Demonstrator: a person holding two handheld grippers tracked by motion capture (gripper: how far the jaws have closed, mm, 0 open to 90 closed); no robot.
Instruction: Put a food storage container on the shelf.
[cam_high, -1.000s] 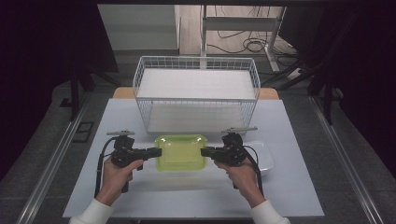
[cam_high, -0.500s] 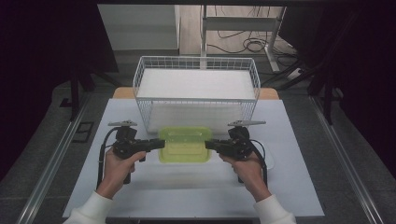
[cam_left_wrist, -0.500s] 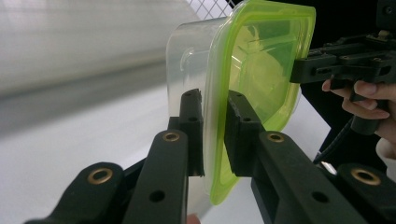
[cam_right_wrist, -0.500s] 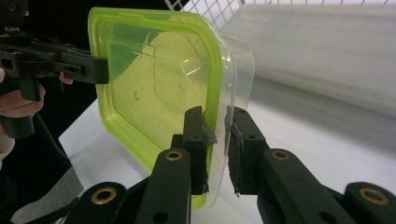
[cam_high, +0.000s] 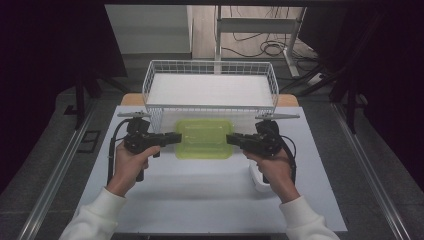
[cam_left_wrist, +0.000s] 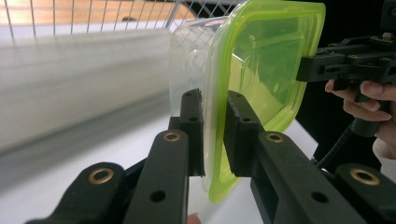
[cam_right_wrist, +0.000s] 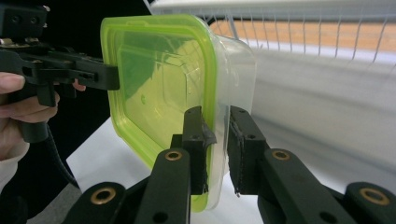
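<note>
Green-lidded container (cam_high: 204, 138) is found held off the white table (cam_high: 200, 200) between the two claws, just in front of the white wire basket (cam_high: 209, 89), in the high view. We note the left claw (cam_high: 172, 138) clamped on the container's left rim and the right claw (cam_high: 235, 140) clamped on its right rim. In the left gripper view the left claw (cam_left_wrist: 215, 135) has one pad on the clear body side and the other on the green lid side, with the rim of the container (cam_left_wrist: 252, 79) pressed between them. In the right gripper view the right claw (cam_right_wrist: 217, 140) grips the opposite edge of the container (cam_right_wrist: 163, 84) in the same manner, lid on one side, clear tub on the other. We record a white object (cam_high: 257, 177) lying on the table beneath the person's right hand (cam_high: 272, 167), partly hidden; its kind cannot be told. The left hand (cam_high: 127, 162) grasps its gripper's handle.
</note>
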